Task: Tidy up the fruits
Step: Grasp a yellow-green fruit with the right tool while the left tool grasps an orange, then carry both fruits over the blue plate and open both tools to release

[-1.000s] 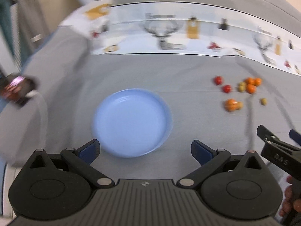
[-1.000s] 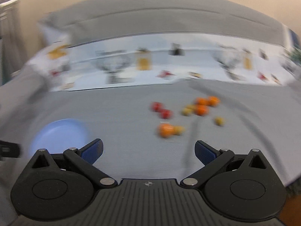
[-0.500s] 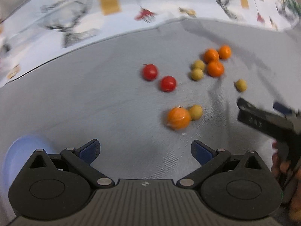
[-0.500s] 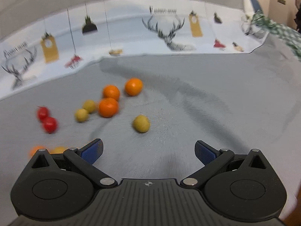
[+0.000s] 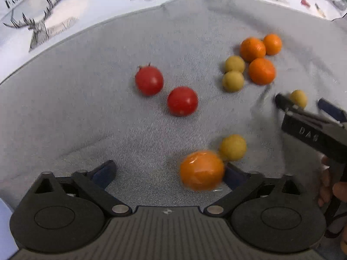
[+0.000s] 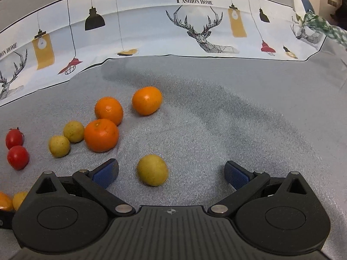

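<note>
Fruits lie loose on a grey cloth. In the left wrist view my left gripper [image 5: 169, 173] is open, with a blurred orange fruit [image 5: 201, 170] just inside its right finger and a yellow fruit [image 5: 233, 147] behind it. Two red tomatoes [image 5: 182, 101] lie farther off; three oranges [image 5: 261, 71] and yellow fruits [image 5: 233, 81] lie at the upper right. My right gripper [image 5: 303, 106] shows there at the right, open around a yellow fruit [image 5: 299, 98]. In the right wrist view that gripper [image 6: 171, 173] is open, with the yellow fruit [image 6: 152, 170] between its fingers, nearer the left one.
A white printed cloth [image 6: 195, 28] with deer and lamps lies beyond the grey cloth [image 6: 238, 119]. A green checked cloth [image 6: 318, 26] shows at the far right. The person's hand [image 5: 334, 190] holds the right gripper. A pale blue sliver [image 5: 4, 227] shows at the left edge.
Both grippers moved forward and lower toward the fruits. The blue plate has slid out of the left view. The orange fruit now sits by the left gripper's right finger; the yellow fruit is between the right fingers.
</note>
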